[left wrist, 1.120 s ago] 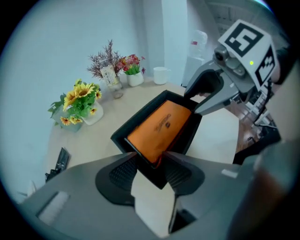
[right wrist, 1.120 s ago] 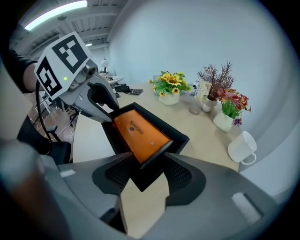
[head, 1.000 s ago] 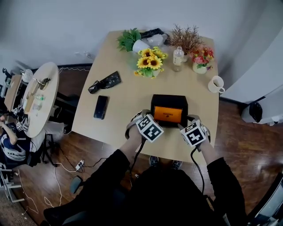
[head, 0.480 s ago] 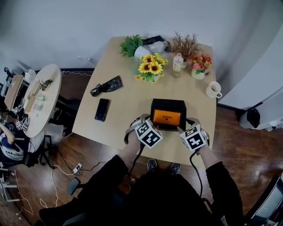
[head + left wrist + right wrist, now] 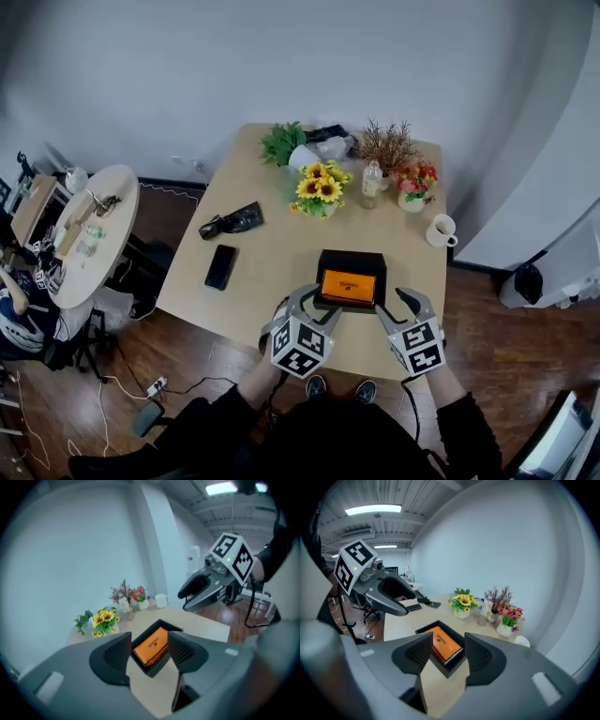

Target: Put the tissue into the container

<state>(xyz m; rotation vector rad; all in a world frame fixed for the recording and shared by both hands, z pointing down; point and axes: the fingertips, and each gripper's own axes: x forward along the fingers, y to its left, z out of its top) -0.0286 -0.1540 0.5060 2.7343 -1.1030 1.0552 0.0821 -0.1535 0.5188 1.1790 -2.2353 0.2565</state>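
A black container point(image 5: 352, 255) stands near the front edge of the wooden table point(image 5: 272, 262), with an orange tissue pack point(image 5: 349, 287) lying inside it. My left gripper point(image 5: 307, 306) hovers just in front of the container's left corner. Its jaws have just been opening and nothing is between them. My right gripper point(image 5: 398, 306) hovers at the container's right front corner, open and empty too. In the left gripper view the tissue pack point(image 5: 151, 645) shows beyond the left gripper point(image 5: 149, 651), apart from its jaws. The right gripper view shows the tissue pack point(image 5: 445, 645) likewise past the right gripper point(image 5: 447, 654).
On the table lie a black phone point(image 5: 222, 266) and a black pouch point(image 5: 232, 221) at the left. Sunflowers point(image 5: 319, 187), a bottle point(image 5: 372, 183), potted flowers point(image 5: 412, 180) and a white mug point(image 5: 439, 231) stand behind. A round side table point(image 5: 80, 225) stands at far left.
Both grippers have risen from the container's front corners and now hang above the table's front edge. The container with the orange pack has stayed in place.
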